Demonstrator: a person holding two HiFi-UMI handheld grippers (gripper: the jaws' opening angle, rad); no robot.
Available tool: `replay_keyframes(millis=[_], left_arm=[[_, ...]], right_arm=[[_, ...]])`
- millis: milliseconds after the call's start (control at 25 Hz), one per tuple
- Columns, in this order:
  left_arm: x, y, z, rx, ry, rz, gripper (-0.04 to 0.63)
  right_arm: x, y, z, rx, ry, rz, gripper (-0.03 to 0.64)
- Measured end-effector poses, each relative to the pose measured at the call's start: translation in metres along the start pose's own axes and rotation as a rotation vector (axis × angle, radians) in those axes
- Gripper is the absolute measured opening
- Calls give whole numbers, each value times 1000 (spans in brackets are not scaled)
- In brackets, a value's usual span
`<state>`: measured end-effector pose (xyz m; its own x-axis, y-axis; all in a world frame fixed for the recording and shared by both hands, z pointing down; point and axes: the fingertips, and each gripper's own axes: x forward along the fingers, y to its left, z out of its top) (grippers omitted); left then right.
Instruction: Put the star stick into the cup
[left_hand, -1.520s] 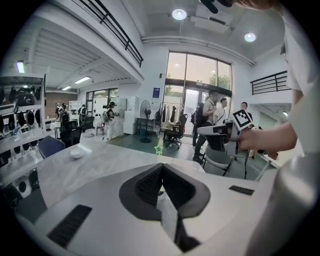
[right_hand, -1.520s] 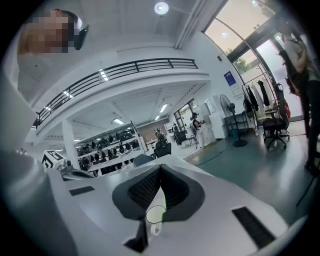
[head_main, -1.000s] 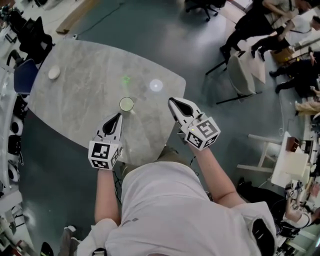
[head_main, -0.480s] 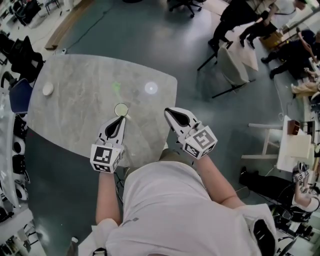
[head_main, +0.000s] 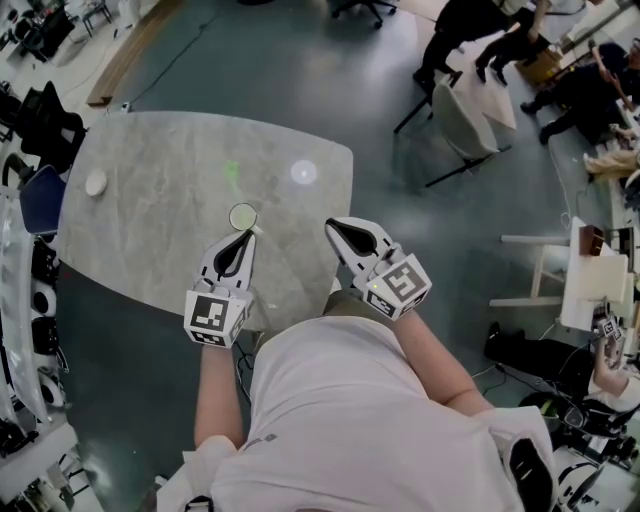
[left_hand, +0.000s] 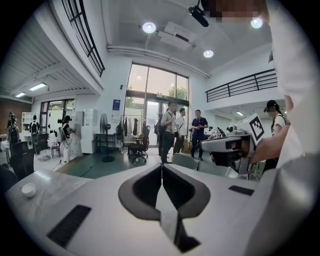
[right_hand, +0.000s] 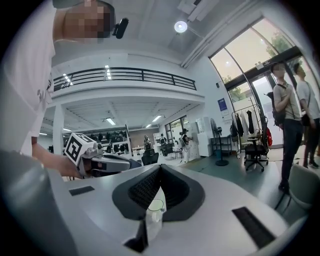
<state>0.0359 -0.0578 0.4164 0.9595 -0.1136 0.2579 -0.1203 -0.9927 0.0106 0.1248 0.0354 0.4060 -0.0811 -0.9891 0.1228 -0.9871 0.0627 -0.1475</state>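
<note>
while view shifted, left gripper crept up to cup, tips just beside rim, jaws clenched on nothing. star stick, only green blur, lay on table beyond cup, untouched. right gripper barely moved, clenched, empty. pickup not started.

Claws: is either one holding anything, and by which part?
Nothing held: left claw and right claw are both shut and empty; cup sits ungripped on the table.
</note>
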Motion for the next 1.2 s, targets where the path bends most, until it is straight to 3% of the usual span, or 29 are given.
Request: replay_keyframes(millis=[440,1200], left_arm=[[-8,-11,-6,3,-1,19,2],[-31,-7,-17,-36,23,133,2]], right_arm=[[-9,4,-12,-6,18,4,9],[3,10,-21,44,37,86,9]])
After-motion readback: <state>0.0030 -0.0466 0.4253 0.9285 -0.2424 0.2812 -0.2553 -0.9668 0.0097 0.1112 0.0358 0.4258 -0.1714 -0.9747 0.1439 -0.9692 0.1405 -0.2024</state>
